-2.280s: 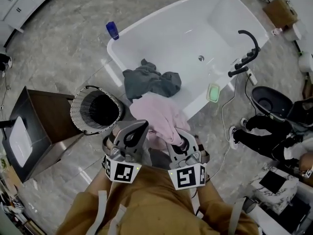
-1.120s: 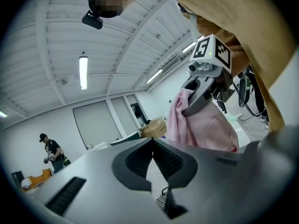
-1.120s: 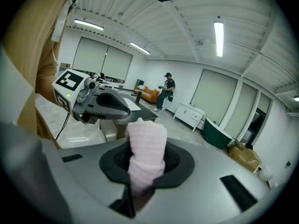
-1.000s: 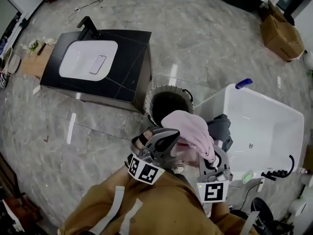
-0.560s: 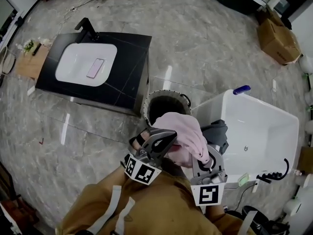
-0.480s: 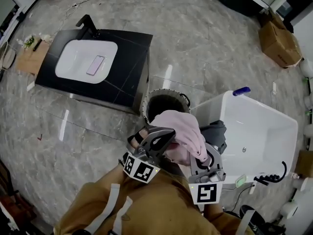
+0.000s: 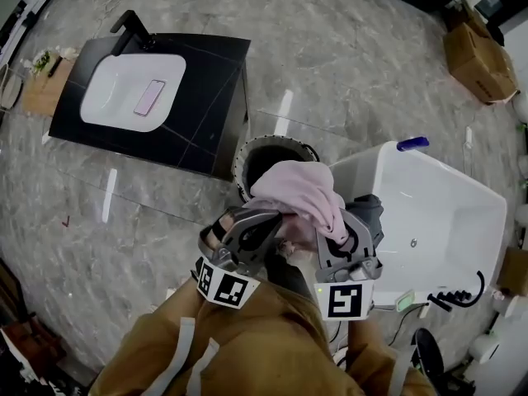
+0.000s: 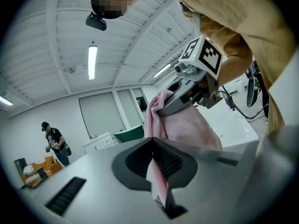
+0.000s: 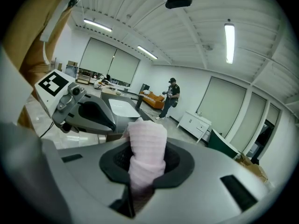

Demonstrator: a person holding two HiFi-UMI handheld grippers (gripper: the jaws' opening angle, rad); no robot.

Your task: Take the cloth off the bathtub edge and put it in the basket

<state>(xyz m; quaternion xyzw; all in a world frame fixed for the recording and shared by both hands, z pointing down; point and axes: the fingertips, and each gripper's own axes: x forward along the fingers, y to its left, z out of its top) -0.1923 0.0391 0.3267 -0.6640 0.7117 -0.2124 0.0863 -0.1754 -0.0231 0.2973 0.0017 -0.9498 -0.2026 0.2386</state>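
Observation:
Both grippers hold a pink cloth bunched up in the air, just on the near side of the round woven basket. My left gripper is shut on a thin edge of the cloth. My right gripper is shut on a thick roll of it. The basket stands on the floor between a black vanity and the white bathtub. A grey cloth still hangs over the tub edge, partly hidden behind the right gripper.
The black vanity with a white sink and a phone lies left of the basket. A blue bottle stands behind the tub. A cardboard box sits far right. A person stands in the distance.
The pink cloth has come off the tub edge and both grippers have carried it to the basket. In the last second it has edged closer to the rim.

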